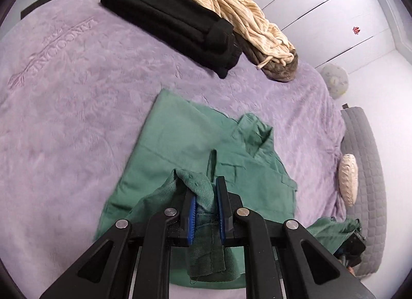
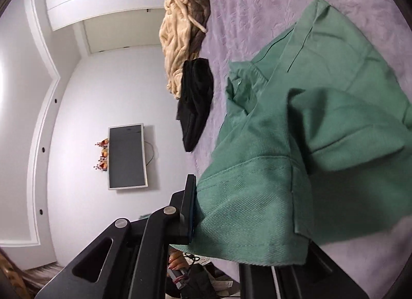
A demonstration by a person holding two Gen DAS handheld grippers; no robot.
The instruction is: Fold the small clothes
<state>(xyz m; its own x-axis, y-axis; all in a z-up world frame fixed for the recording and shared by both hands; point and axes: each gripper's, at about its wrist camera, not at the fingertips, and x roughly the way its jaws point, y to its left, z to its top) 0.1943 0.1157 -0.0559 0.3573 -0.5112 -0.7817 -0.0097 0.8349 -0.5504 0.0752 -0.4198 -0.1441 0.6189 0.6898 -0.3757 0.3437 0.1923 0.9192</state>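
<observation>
Looking along the left gripper, the left wrist view shows its two black fingers, each faced with a blue pad, drawn close together on a bunched hem of the green garment; a fold of the cloth rises between the pads and a short tail of it hangs below them. The rest of the garment lies partly spread on the lilac bedspread, one flat panel reaching away from the gripper and a crumpled collar-like part to its right. Farther off on the bedspread lies a folded black garment, and just beside it, touching its far edge, a heap made of a cream striped cloth over a brown knitted piece. White wardrobe doors stand beyond the bed, and a grey quilted cushion lies at the right edge of the bed.

In the right wrist view the right gripper is largely draped by the same green garment (only its left finger shows, with the hem pressed against the inner face of that finger). The other finger is hidden under the cloth, so the grip is read as pinched shut on the hem. The bedspread appears behind, bearing the black garment and the cream cloth. A dark wall screen hangs on the white wall.
</observation>
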